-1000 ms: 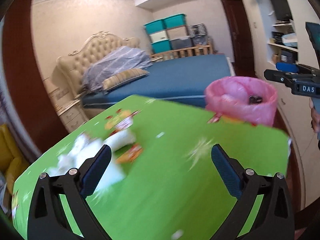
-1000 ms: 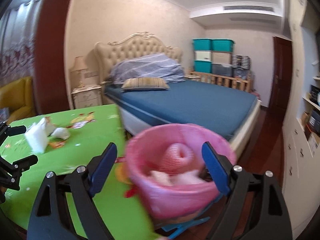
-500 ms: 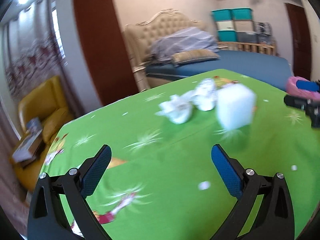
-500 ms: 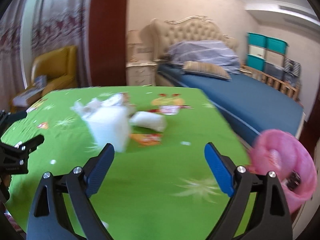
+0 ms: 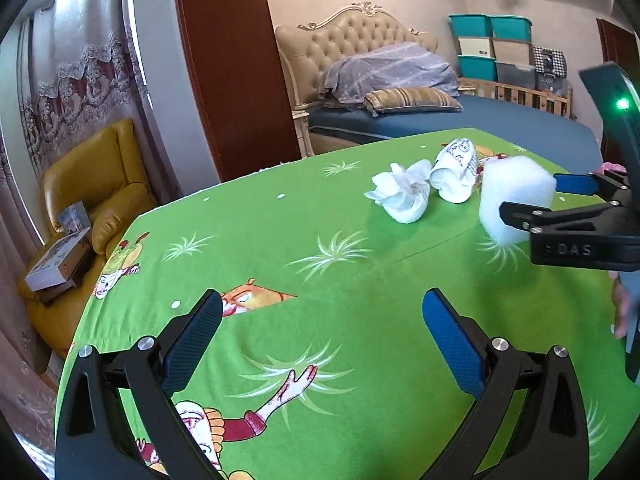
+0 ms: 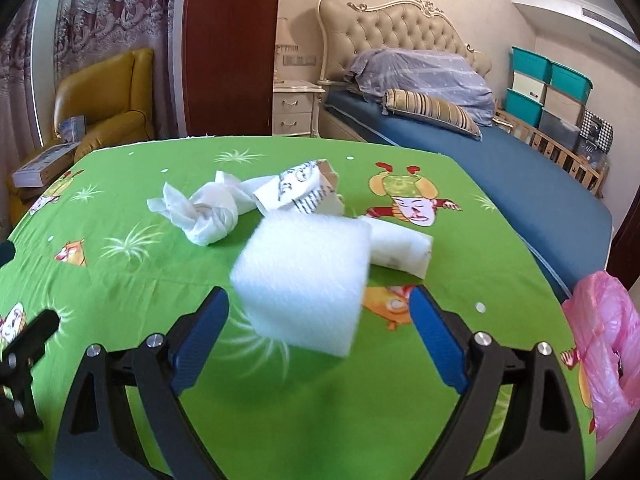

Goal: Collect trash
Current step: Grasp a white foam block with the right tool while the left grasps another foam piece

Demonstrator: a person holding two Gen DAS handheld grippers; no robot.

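Observation:
A white foam block [image 6: 304, 280] stands on the green cloth table [image 6: 120, 280], just ahead of my open right gripper [image 6: 318, 332], between its jaws but untouched. Behind it lie a crumpled white tissue [image 6: 204, 210], a printed paper cup [image 6: 304, 192] on its side and a white paper piece [image 6: 400, 250]. The pink-bagged trash bin [image 6: 604, 344] is at the table's right edge. In the left wrist view my open, empty left gripper [image 5: 320, 340] hovers over bare cloth, with the foam block [image 5: 514, 200], tissue [image 5: 402, 194] and cup [image 5: 456, 174] far ahead to the right, and the right gripper [image 5: 560, 200] beside the block.
A blue bed [image 6: 500, 160] lies beyond the table. A yellow armchair [image 5: 88, 184] with boxes on it stands to the left. A nightstand [image 6: 296, 108] and stacked storage bins [image 6: 548, 84] are at the back.
Both grippers swung left from the pink bin to the trash on the table. The right gripper has closed in on the foam block. Both stayed open.

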